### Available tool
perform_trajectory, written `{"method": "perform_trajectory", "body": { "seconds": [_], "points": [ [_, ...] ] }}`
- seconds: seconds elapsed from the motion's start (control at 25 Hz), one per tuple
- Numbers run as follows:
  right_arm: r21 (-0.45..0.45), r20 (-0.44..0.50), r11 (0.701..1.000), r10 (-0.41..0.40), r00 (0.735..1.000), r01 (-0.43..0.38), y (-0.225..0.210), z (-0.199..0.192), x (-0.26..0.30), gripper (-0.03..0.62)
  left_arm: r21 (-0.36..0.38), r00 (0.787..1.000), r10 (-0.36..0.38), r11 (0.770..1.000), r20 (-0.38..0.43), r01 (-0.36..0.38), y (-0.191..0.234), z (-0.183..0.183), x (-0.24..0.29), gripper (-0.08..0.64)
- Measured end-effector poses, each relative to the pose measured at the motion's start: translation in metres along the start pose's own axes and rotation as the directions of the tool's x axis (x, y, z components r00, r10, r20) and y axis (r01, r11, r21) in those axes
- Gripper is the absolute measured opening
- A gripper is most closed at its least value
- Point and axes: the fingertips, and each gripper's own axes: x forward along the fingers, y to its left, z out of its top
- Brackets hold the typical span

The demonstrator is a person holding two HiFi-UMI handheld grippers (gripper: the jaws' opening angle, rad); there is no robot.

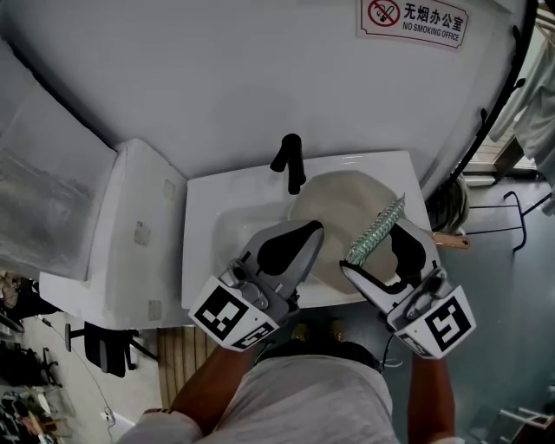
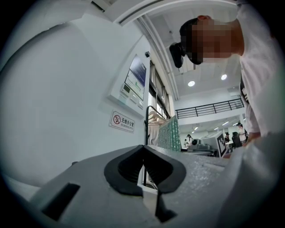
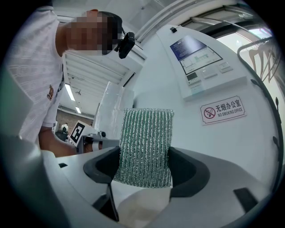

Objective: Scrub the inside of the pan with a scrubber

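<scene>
A pan (image 1: 340, 201) with a pale beige inside rests tilted in the white sink (image 1: 208, 227), under the black faucet (image 1: 290, 161). My right gripper (image 1: 381, 238) is shut on a green mesh scrubber (image 1: 376, 227), which sticks up past the jaws over the pan's right side. In the right gripper view the scrubber (image 3: 144, 149) stands upright, pinched between the pads of the right gripper (image 3: 144, 167). My left gripper (image 1: 309, 229) hovers over the pan's near-left part, shut with nothing in it. In the left gripper view the left gripper (image 2: 143, 148) has its black pads meeting.
A white cabinet top (image 1: 137, 227) adjoins the sink on the left. The white wall behind carries a no-smoking sign (image 1: 414, 19) and a control panel (image 3: 202, 62). A black rack (image 1: 486, 130) and a brown handle-like piece (image 1: 451, 239) are at the right.
</scene>
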Motion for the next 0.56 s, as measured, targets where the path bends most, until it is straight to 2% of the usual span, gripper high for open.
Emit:
{"method": "perform_trajectory", "body": {
  "seconds": [0.56],
  "points": [
    [0.001,-0.012,1.000,-0.005,1.000,0.005,0.0000,-0.0042,-0.0002,0.347,0.001,1.000,-0.008,1.000,-0.008,0.008,0.0023,-0.0024,-0.0009,0.015]
  ]
}}
